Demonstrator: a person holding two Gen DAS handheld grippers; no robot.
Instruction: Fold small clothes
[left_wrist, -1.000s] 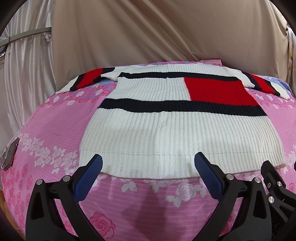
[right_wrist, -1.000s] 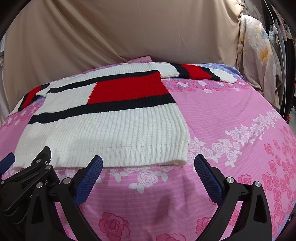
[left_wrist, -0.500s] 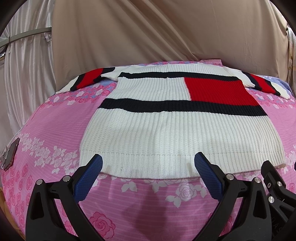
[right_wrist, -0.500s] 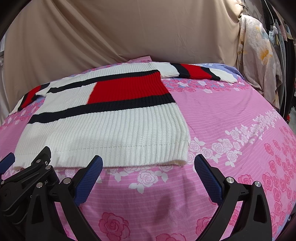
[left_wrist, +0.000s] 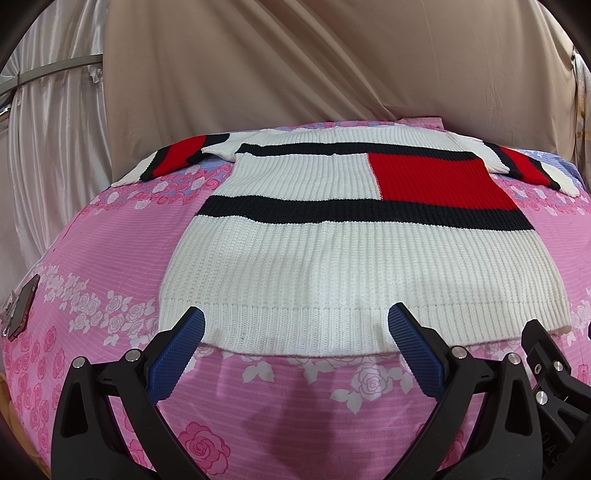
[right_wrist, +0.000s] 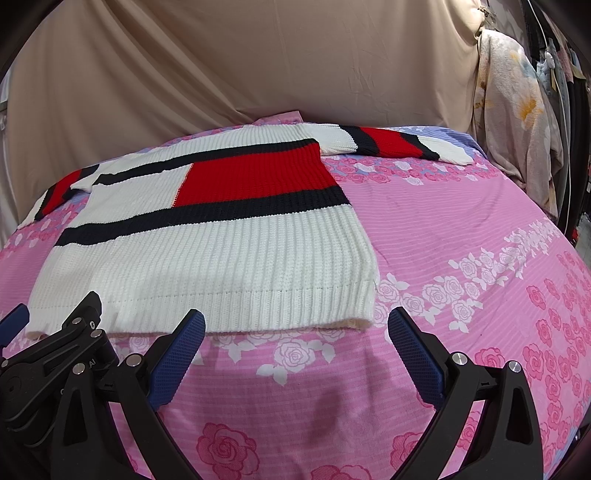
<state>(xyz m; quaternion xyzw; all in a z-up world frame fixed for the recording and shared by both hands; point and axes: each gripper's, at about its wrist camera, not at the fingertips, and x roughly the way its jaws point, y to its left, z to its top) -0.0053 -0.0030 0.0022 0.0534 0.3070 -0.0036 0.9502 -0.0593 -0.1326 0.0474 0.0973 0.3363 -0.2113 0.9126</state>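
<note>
**Sweater flat on the bed, both grippers wide apart at its hem**

A white ribbed sweater (left_wrist: 332, 258) with black bands and a red block lies spread flat on a pink rose-print sheet (left_wrist: 92, 258), hem toward the near edge, neck toward the far end. Both sleeves are stretched out sideways: one to the far left (left_wrist: 173, 158), one to the far right (left_wrist: 524, 166).

The left gripper (left_wrist: 295, 332) hangs just short of the hem with its blue pads spread wide and nothing between them; the tips frame the left and middle part of the hem. The right gripper (right_wrist: 295, 332) sits just beside it to the right, fingers likewise spread and empty, facing the hem's right corner (right_wrist: 364, 314). In the right wrist view the left gripper's black frame shows at the lower left.

A beige cloth (left_wrist: 295, 74) hangs behind the bed. A phone (left_wrist: 20, 306) lies at the sheet's left edge. Clothes (right_wrist: 517, 110) hang at the far right.
</note>
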